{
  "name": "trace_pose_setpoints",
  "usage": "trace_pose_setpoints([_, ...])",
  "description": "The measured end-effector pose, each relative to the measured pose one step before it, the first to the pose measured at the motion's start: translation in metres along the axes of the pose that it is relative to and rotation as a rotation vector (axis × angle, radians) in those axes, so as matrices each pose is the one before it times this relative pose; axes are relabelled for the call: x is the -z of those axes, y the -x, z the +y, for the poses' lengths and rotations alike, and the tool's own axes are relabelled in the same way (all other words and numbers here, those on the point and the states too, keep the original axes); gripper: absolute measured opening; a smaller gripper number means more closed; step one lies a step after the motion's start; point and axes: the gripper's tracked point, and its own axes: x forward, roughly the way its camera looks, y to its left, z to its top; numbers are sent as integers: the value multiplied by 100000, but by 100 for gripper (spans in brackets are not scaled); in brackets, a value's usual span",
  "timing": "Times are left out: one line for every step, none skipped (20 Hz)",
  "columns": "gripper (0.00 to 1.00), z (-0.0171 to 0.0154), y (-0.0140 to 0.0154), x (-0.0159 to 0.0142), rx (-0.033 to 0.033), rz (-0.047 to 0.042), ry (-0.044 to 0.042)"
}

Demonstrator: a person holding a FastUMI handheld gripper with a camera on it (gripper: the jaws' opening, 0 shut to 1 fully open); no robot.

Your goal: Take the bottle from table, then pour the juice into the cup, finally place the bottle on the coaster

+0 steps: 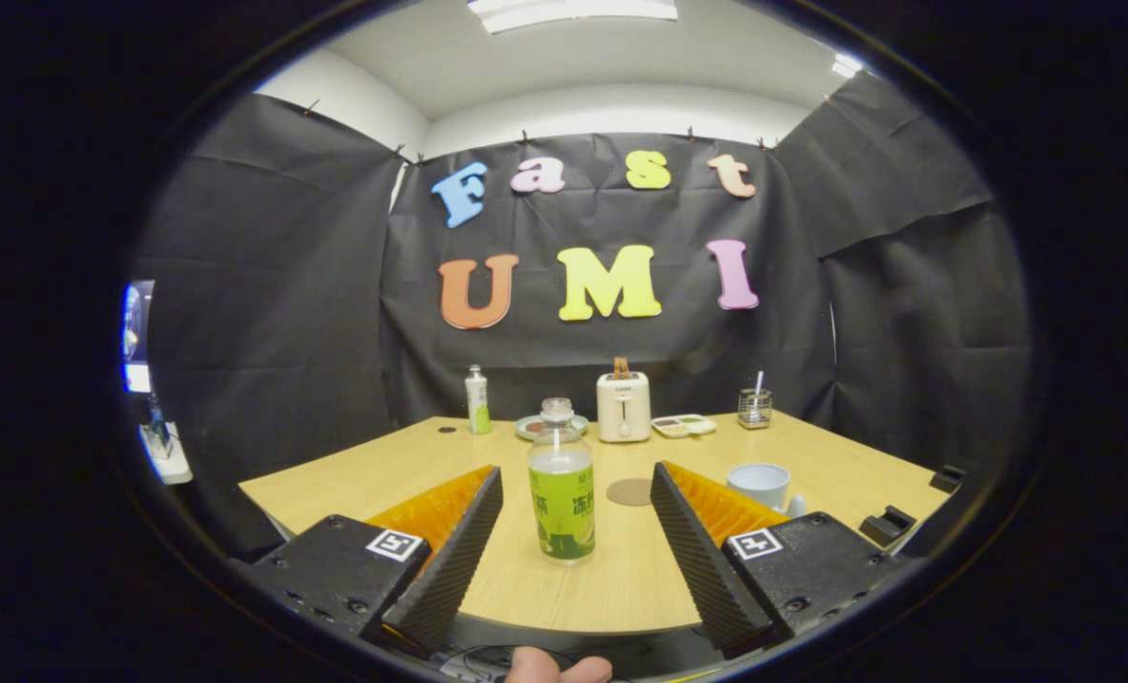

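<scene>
Green-labelled bottle [561, 493], white cup [759, 483], brownish coaster [630, 491], light wood-grain table [810, 451], perhaps cream toaster [622, 406]

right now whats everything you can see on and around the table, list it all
bottle: 1, clear with green label, uncapped, upright between the open fingers
coaster: 1, brown, round, just beyond the bottle
cup: 1, pale blue-white, beside the coaster
toaster: 1, white, far edge
second bottle: 1, white-green, far edge
plate: 1, pale, beside the toaster
divided tray: 1, white, other side of the toaster
wire holder: 1, dark, far edge
table: 1, light wood
gripper: 1, open, touching nothing
fingertip: person's, below the gripper
</scene>
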Motion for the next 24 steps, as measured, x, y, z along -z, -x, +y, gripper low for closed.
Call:
trace_pose_setpoints([100, -64, -47, 112, 474, 294, 475])
trace_pose_setpoints([100, -102, 11, 19, 211, 129, 168])
trace_pose_setpoints([100, 112, -80, -34, -148, -261, -243])
trace_pose_setpoints([100, 81, -6, -45, -294, -42, -618])
trace_pose_setpoints([100, 136, -109, 76, -502, -185, -127])
trace_pose_setpoints([100, 67, 29, -21, -141, 5, 456])
trace_pose_setpoints([100, -151, -86, 73, 327, 310, 771])
trace_pose_setpoints([100, -63, 71, 68, 206, 527, 565])
trace_pose_setpoints([100, 49, -67, 153, -105, 297, 224])
trace_pose_setpoints([100, 5, -90, -25, -66, 185, -35])
trace_pose_setpoints([100, -38, -93, 211, 78, 276, -109])
trace_pose_setpoints([100, 22, -132, 142, -126, 259, -122])
trace_pose_setpoints([100, -59, -203, 224, -190, 512, -426])
trace_pose_setpoints([100, 87, -239, 154, -537, 522, -640])
trace_pose_setpoints([100, 152, -337, 304, -545, 541, -565])
trace_pose_setpoints([100, 108, -253, 87, -490, 592, -273])
trace_pose_setpoints([100, 116, -206, 138, -406, 291, -43])
trace_pose_setpoints([100, 56, -278, 23, -82, 131, 176])
trace_pose_setpoints([100, 204, -258, 167, -156, 398, 26])
trace_pose_setpoints([100, 219, -334, 38, -282, 83, -35])
trace_pose_setpoints([100, 172, -327, 150, -353, 60, -63])
trace_pose_setpoints([100, 67, -426, 173, 193, 231, -63])
trace_pose_setpoints([100, -130, -550, 318, 879, 290, 699])
trace_pose_setpoints([100, -254, -579, 564, 1460, 1599, 1100])
